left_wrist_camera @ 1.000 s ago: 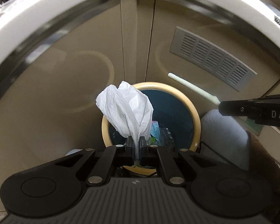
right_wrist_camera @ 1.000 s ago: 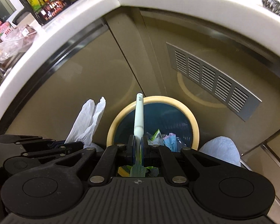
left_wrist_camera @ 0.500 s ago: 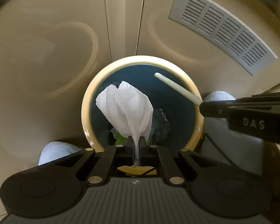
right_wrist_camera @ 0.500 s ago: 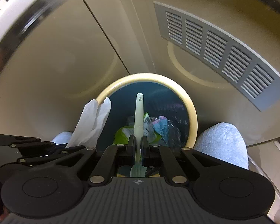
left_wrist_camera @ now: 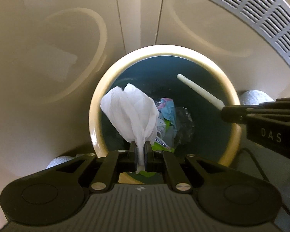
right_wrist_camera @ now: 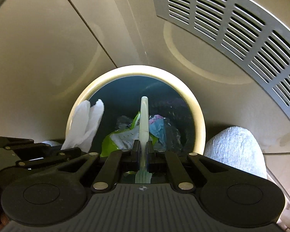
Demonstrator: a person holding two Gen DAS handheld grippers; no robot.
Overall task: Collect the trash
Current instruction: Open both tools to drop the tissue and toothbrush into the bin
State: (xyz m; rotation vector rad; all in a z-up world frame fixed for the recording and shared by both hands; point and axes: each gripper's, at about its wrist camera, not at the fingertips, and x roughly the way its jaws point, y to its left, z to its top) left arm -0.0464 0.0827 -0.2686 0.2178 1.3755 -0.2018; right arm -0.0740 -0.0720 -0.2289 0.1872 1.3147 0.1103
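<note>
Pinching a tissue [left_wrist_camera: 131, 112] — left hand-held gripper [left_wrist_camera: 140, 150]; right hand-held gripper [right_wrist_camera: 144, 150] (over bin [right_wrist_camera: 200, 119]) clamps a stick [right_wrist_camera: 144, 116].

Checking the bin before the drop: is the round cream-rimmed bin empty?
No: the round cream-rimmed bin already holds a green-and-white wrapper and crumpled blue and clear plastic at the bottom.

Home kitchen or utility corner, beige cabinet doors [right_wrist_camera: 48, 44], grey vent grille [right_wrist_camera: 232, 31], round waste bin [left_wrist_camera: 98, 104]
</note>
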